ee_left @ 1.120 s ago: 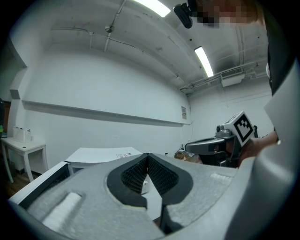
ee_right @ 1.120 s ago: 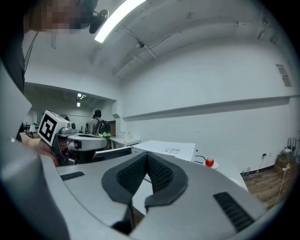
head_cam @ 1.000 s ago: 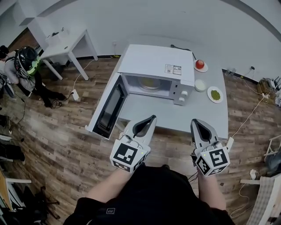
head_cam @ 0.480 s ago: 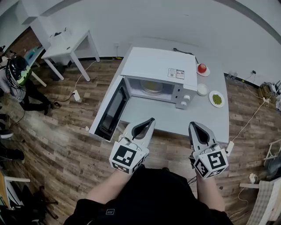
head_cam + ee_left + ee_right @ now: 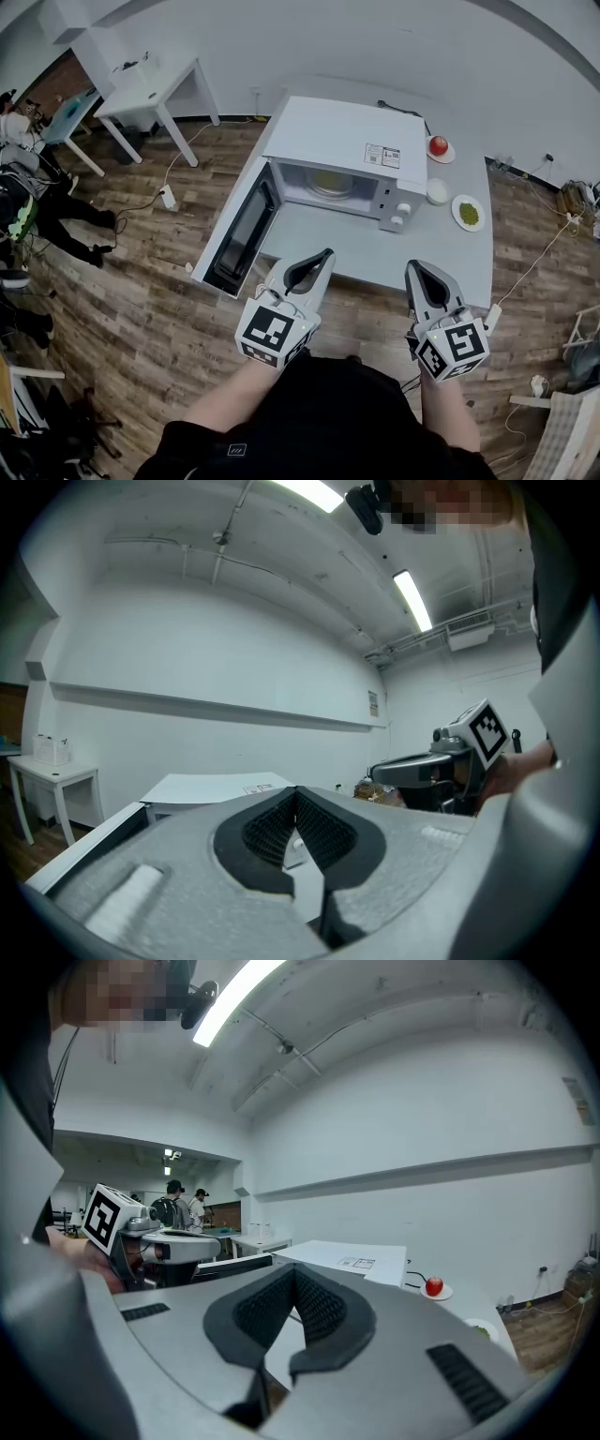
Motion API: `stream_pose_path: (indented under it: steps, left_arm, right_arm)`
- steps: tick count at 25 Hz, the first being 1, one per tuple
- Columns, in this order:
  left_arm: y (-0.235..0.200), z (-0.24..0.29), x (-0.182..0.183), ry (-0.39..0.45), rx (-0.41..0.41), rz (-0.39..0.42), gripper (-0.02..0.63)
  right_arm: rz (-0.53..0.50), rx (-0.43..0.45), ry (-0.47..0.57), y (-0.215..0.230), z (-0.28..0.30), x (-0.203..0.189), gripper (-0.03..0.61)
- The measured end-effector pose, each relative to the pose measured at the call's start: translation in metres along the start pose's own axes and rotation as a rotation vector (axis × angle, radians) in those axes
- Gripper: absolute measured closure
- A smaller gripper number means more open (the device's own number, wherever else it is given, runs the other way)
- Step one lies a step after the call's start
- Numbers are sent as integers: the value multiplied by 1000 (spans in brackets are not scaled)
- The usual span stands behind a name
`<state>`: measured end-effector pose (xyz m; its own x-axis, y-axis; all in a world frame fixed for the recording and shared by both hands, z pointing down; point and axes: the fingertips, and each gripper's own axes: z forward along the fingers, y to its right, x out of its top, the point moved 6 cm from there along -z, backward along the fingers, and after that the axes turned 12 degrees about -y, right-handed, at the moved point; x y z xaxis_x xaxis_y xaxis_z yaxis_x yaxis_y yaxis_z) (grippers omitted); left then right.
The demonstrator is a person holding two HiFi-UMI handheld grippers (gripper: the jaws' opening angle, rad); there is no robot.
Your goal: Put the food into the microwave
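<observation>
White microwave (image 5: 342, 141), grey table (image 5: 375, 248), red food (image 5: 438, 144), brown wood-grain floor (image 5: 141, 281).

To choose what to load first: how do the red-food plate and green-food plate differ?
The red-food plate holds one round red item; the green-food plate holds flat green food. The red-food plate sits by the microwave's back corner; the green-food plate sits nearer the camera. Both are white, right of the microwave.

Below me lay a wood-plank floor (image 5: 141, 309), brown & grey, w/ a white power strip (image 5: 169, 197) & cables on it. Plain white wall (image 5: 375, 47) ran behind a grey table (image 5: 469, 253). Small white side table (image 5: 155, 89) stood far left, nr the wall. Overhead I saw long strip lights (image 5: 412, 600), lit.
</observation>
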<state>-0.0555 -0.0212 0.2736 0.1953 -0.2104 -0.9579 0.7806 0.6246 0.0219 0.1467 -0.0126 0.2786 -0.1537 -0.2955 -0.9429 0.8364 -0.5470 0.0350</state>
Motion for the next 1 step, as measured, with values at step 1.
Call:
stream_pose_path:
  steps: [1]
  left_arm:
    - [0,1,0,-1,0,0,607]
  right_arm:
    - [-1,3,0,1,0,0,566]
